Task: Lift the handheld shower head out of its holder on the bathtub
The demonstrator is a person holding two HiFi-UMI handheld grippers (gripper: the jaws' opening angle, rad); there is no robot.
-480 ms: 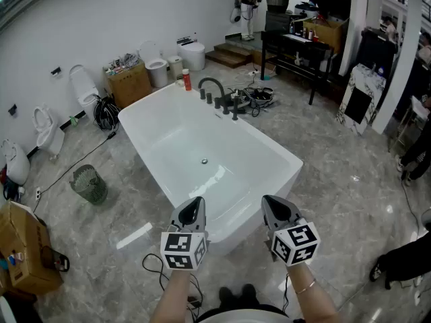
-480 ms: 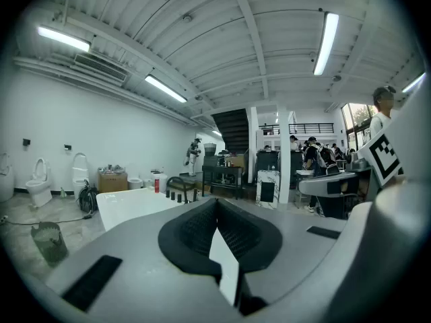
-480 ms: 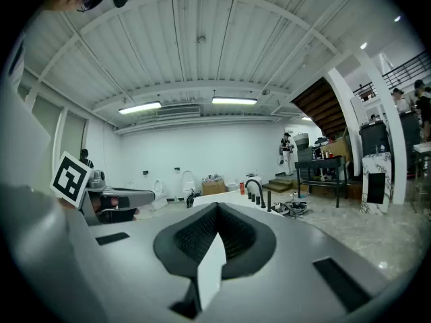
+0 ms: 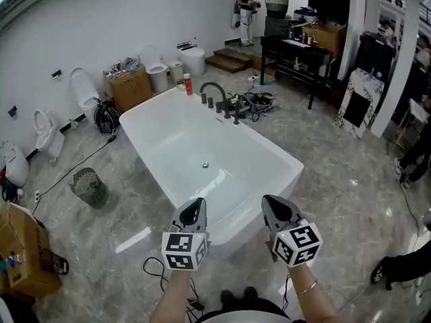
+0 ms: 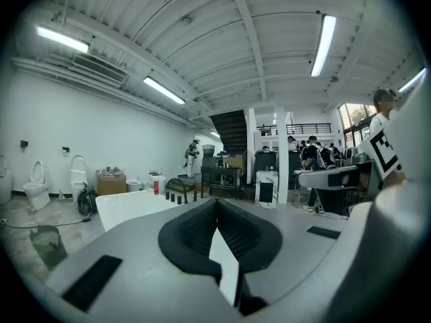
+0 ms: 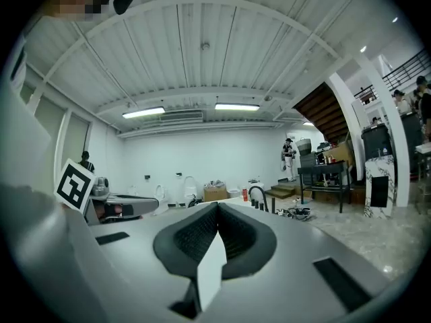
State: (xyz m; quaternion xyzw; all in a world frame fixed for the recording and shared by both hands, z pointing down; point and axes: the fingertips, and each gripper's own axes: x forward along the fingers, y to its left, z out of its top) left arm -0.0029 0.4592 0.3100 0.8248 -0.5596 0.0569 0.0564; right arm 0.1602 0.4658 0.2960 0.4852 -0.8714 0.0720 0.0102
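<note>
A white freestanding bathtub (image 4: 202, 155) fills the middle of the head view. On its far rim stands a dark arched faucet (image 4: 213, 87) with a row of dark fittings; the slim handheld shower head (image 4: 236, 112) rests upright at the right end of that row. My left gripper (image 4: 194, 212) and right gripper (image 4: 275, 208) hover side by side over the near rim, far from the fittings. Both are shut with nothing between the jaws. The faucet shows small beyond the left gripper (image 5: 216, 204) and beyond the right gripper (image 6: 217, 211).
Toilets (image 4: 84, 89) line the left wall. A wire basket (image 4: 89, 185) stands on the marble floor left of the tub. A cardboard box (image 4: 130, 83) and a red bottle (image 4: 187, 83) sit behind it, with tangled cables (image 4: 258, 99), a black table (image 4: 296, 51) and a person (image 4: 247, 9) beyond.
</note>
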